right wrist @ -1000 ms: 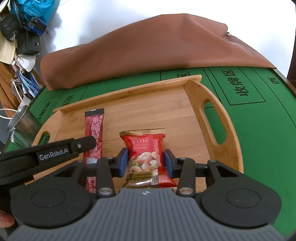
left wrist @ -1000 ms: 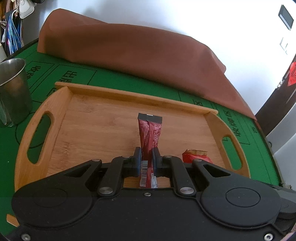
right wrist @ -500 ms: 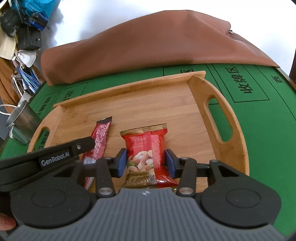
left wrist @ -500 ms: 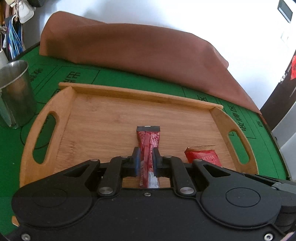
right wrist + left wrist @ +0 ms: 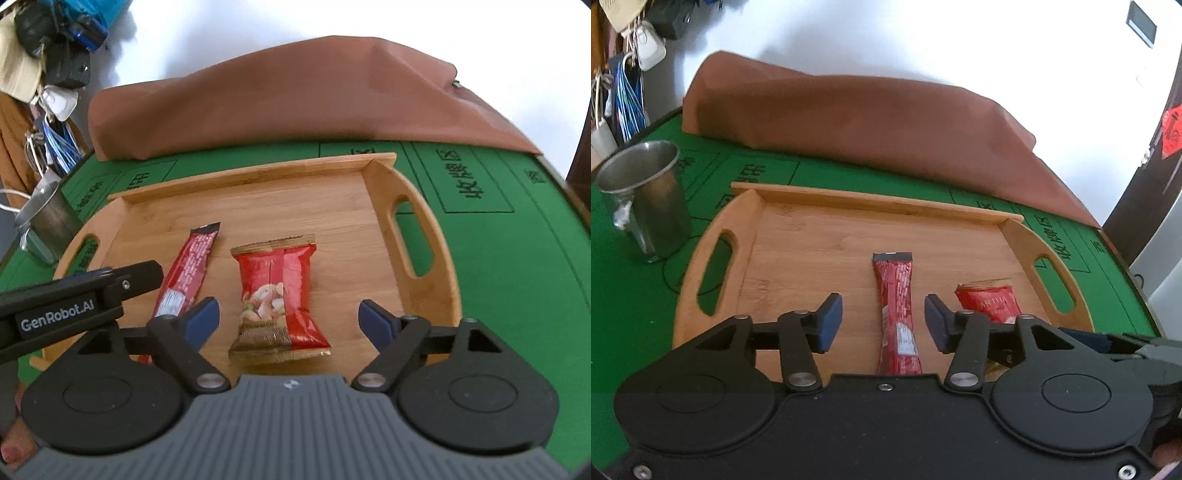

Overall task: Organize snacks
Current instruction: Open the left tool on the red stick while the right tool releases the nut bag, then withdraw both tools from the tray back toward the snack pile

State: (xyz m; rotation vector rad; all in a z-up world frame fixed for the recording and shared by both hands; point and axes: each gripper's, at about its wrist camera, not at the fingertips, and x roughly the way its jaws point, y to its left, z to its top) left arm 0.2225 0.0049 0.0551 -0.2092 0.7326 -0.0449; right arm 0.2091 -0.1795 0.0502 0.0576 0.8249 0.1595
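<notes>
Both releasing: left gripper (image 5: 882,323) fingers opening around slim red stick sachet (image 5: 897,314), right gripper (image 5: 286,321) fingers opening around red nut packet (image 5: 277,295); both flat, side by side on bamboo tray (image 5: 258,184), likely sorted there

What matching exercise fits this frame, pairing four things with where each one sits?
Things:
1. red stick sachet
2. nut snack packet
3. steel mug
4. brown cloth

Places:
A. on the green mat, beyond the wooden tray's far rim
B. flat on the tray, between the right gripper's opening jaws
C. on the mat, off the tray's left handle
D. flat on the tray, between the left gripper's opening jaws

Pairs: 1-D, 2-B, 3-C, 4-A
</notes>
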